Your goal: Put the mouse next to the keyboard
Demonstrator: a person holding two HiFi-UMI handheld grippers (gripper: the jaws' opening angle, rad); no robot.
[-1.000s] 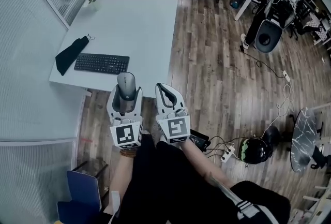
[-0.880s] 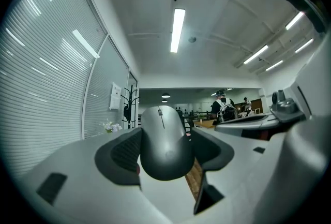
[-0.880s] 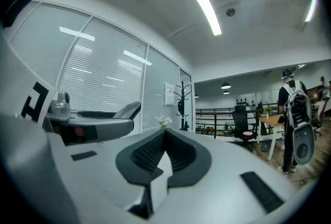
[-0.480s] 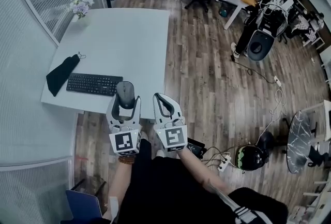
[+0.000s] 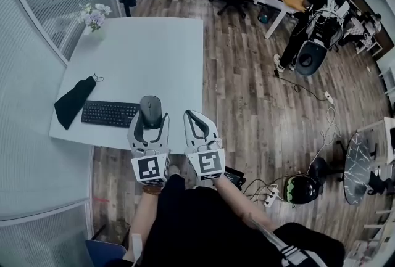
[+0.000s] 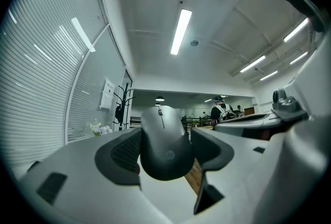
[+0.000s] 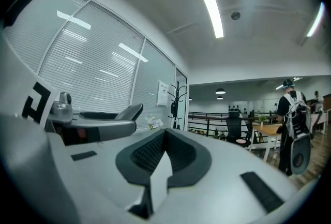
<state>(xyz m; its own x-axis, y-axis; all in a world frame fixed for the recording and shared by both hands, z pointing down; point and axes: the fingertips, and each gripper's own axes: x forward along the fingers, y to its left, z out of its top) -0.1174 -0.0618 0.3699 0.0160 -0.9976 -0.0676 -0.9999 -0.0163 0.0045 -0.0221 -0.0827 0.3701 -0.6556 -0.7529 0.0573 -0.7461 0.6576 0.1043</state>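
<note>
Mouse now further over table, pinched in my left gripper; right gripper pressed together, empty. Set down level, beside keyboard.

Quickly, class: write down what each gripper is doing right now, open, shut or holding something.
Left gripper: jaws closed on the mouse.
Right gripper: jaws closed, holding nothing.

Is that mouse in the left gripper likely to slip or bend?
Probably rigid and light: the left gripper holds the mouse by its sides alone. Its smooth, rounded shell could slip, though ribbed pads likely help.
</note>
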